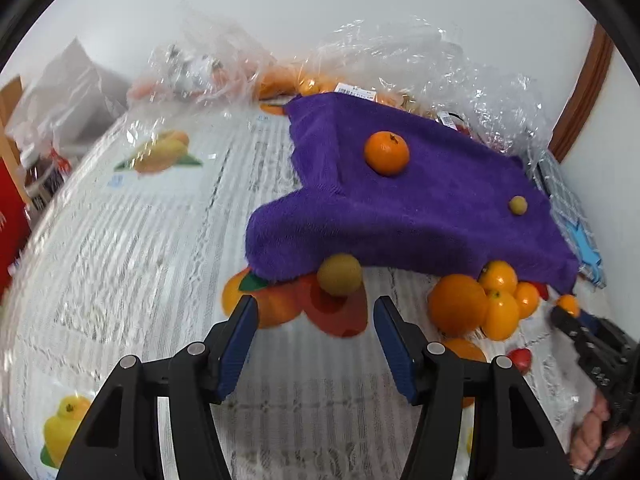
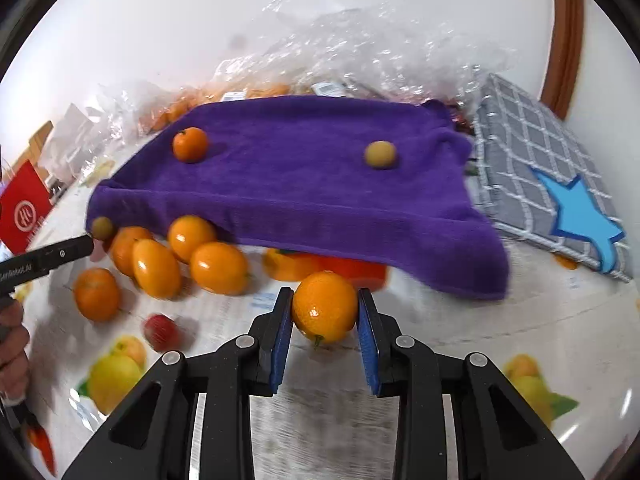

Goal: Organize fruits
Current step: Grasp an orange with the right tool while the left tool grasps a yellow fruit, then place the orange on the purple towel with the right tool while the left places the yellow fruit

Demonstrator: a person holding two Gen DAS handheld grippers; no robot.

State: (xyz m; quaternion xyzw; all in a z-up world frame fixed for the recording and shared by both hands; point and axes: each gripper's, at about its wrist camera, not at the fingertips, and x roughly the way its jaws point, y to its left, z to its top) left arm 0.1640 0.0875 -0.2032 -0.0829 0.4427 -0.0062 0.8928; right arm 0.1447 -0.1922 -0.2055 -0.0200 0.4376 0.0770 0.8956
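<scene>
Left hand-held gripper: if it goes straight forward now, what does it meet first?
Probably the yellow-green fruit at the purple towel edge, just ahead of the open left hand-held gripper; depth is uncertain.

Left hand-held gripper (image 1: 314, 316) agape, right hand-held gripper (image 2: 324, 312) clamped.

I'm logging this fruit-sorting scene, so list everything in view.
purple towel: one, spread on the table, front edge raised
orange on towel: one
small yellow-green fruit on towel: one
yellow-green fruit: one, by the towel's front edge
loose oranges: about five, clustered in front of the towel
red fruit: one, small, blurred
grey checked cloth: one, blue star
clear plastic bags: behind towel
left tongs: open, empty
right tongs: gripping held orange
</scene>
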